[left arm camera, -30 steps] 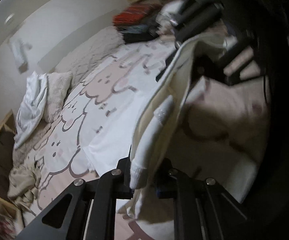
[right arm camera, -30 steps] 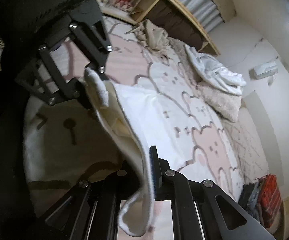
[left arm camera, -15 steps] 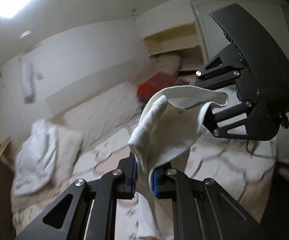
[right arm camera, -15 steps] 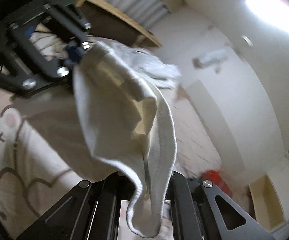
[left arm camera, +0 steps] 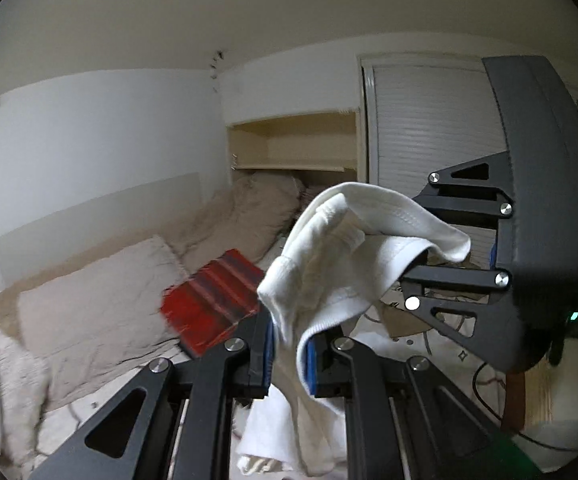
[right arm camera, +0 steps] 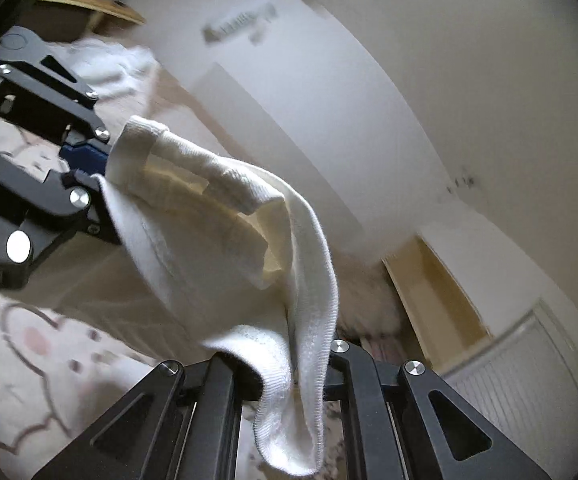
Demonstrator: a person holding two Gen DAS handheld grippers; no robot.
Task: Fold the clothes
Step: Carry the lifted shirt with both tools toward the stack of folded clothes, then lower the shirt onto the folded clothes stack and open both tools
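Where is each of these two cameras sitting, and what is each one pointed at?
Left wrist: sits on the left gripper, looking along its fingers across the bed to a red cloth and shelf; no hand shows.
Right wrist: sits on the right gripper, looking over the bed toward wall and ceiling; no hand shows.
Shared: the white garment both grippers clamp, and each camera sees the other gripper.
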